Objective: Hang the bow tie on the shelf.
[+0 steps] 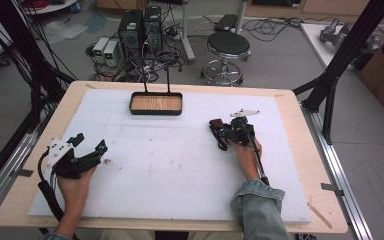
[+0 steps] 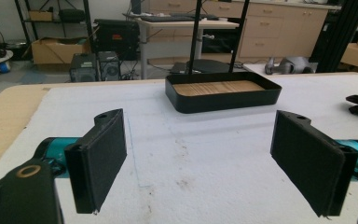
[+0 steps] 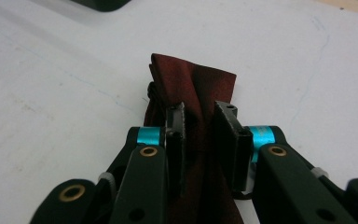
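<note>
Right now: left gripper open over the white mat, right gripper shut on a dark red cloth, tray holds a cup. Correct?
One error: the tray holds nothing; the left gripper view shows its bare wooden floor. Rest stands: left gripper open over the white mat, right gripper shut on the dark red cloth.

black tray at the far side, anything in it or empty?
Empty. The black tray shows only its bare wood-grain bottom in the left gripper view and the high view; the dark red cloth sits clamped in the right gripper.
</note>
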`<state>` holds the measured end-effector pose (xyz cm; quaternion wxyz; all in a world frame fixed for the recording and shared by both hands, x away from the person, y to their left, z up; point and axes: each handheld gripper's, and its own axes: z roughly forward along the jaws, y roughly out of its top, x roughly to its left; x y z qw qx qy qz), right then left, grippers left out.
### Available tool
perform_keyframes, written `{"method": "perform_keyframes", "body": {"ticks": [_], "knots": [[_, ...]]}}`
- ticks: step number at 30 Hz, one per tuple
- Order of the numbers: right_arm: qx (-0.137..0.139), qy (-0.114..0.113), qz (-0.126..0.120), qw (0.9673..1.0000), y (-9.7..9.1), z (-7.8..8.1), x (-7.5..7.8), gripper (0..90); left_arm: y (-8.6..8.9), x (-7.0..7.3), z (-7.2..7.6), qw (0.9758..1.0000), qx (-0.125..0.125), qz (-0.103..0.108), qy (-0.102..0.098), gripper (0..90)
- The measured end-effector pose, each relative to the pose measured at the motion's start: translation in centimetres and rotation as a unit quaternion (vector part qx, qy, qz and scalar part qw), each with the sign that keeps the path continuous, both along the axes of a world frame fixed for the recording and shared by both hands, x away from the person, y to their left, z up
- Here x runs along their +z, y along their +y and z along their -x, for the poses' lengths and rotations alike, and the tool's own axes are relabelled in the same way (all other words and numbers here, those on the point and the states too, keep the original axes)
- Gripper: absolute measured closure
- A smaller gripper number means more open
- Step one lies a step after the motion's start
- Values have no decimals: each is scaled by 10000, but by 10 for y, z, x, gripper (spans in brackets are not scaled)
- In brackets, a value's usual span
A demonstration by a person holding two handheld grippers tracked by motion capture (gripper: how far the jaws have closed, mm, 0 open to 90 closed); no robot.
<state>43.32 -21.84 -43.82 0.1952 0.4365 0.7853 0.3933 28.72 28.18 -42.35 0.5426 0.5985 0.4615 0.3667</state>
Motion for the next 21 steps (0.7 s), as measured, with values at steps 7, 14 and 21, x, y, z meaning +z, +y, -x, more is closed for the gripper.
{"method": "perform_keyframes", "body": {"ticks": [7,14,21], "knots": [[-79,-342,-236,9991,-4,6,14,770,0,0,0,10000,17,14,-4,185],[-122,-579,-654,9961,-9,10,26,771,0,0,-1,10000,20,21,1,186],[12,-847,-749,9936,4,11,49,771,-1,0,-1,10000,1,10,0,187]]}}
